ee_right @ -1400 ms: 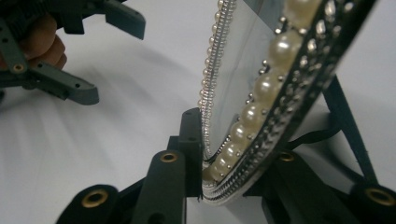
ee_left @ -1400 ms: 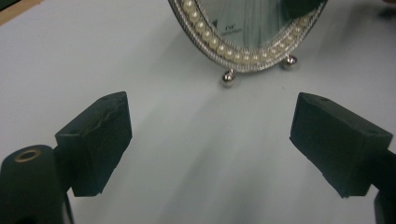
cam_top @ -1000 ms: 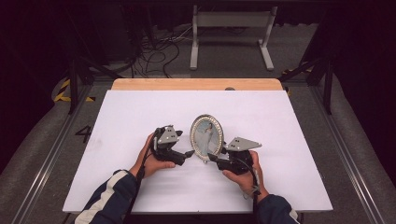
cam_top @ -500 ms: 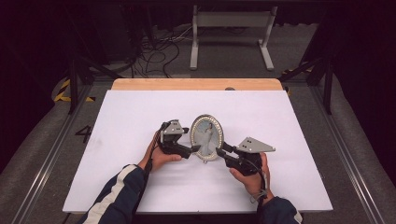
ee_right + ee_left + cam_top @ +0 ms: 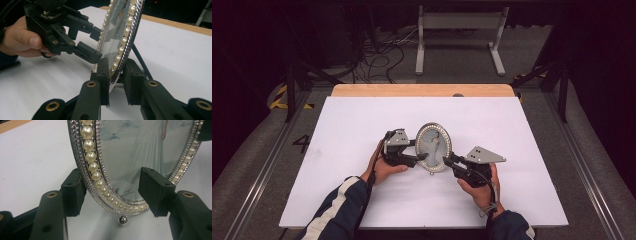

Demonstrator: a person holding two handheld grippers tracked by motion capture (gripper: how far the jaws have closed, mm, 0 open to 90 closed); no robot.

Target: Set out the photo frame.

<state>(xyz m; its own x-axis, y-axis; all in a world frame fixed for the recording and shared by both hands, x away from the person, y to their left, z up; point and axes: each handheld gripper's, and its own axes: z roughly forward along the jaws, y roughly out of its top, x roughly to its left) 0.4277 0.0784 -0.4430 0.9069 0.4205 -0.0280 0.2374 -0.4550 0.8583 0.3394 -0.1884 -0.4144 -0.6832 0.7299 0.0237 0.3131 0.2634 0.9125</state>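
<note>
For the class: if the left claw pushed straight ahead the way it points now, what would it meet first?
Probably the oval pearl-rimmed picture frame: its lower edge already sits between the left claw pads.

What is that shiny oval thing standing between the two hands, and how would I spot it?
Look at the white table, near its middle. Between the person's two hands stands an oval picture frame. It is silver, ringed with pearl beads, and holds a pale picture of a figure in a long dress.
</note>
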